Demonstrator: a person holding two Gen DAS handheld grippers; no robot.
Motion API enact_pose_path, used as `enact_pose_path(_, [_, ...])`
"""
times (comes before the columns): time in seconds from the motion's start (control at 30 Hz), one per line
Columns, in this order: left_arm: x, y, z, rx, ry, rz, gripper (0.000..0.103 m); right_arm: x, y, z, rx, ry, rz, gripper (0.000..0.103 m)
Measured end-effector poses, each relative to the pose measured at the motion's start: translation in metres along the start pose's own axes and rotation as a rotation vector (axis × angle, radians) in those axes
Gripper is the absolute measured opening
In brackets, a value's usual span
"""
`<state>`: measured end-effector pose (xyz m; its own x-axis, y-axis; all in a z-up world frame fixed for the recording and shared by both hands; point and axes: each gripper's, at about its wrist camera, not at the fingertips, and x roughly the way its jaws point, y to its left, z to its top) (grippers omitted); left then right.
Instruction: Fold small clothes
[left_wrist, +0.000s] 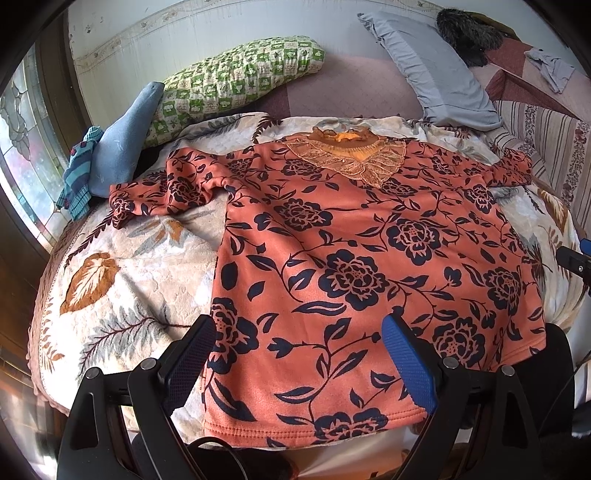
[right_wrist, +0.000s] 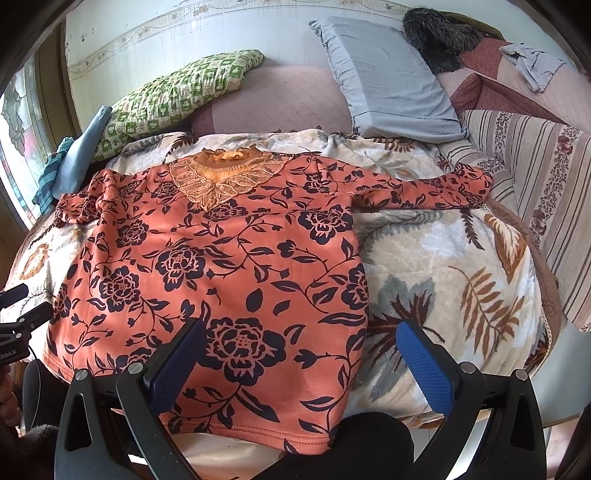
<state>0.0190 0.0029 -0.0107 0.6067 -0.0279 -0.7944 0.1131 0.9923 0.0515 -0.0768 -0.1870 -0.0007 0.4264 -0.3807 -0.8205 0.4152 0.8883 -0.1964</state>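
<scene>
**Left wrist view and right wrist view: both grippers spread wide above an unfolded floral top**

Left wrist view: the left gripper (left_wrist: 301, 363) has its 2 fingers wide apart with nothing between them, poised over the hem at the lower left corner of the orange floral top (left_wrist: 369, 258). Right wrist view: the right gripper (right_wrist: 304, 363) is likewise spread wide and empty, above the hem at the garment's other lower corner; its right finger stands over the leaf-print blanket (right_wrist: 443, 266). The top lies flat, front up, on this blanket, with both sleeves extended sideways and the lace collar (right_wrist: 221, 177) at the far end. Beyond the collar, against the wall, lie a green checked pillow (left_wrist: 236, 81) and a grey pillow (left_wrist: 436, 70). A blue garment (left_wrist: 122, 147) and a striped cloth (left_wrist: 79, 177) sit just past the left sleeve. A striped cover (right_wrist: 535, 192) borders the blanket at right.
</scene>
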Motion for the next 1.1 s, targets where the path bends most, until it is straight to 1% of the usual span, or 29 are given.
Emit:
enact_pose_path(0.27, [0.001,-0.002,0.001,0.014,-0.006,0.002,0.092,0.005,0.001,0.003,0.002,0.002,0.008,0.103])
enact_pose_path(0.4, [0.003,-0.001,0.002,0.01,-0.006,0.0,0.092,0.007,0.004,0.004,-0.003,0.001,0.033,0.103])
enact_pose_path(0.6, [0.007,0.002,0.006,0.002,-0.001,-0.019,0.092,0.012,0.008,0.004,-0.023,0.006,0.037,0.103])
enact_pose_path(1.1, [0.018,-0.001,0.007,0.018,0.007,-0.021,0.092,0.023,0.01,0.007,-0.032,0.028,0.037,0.103])
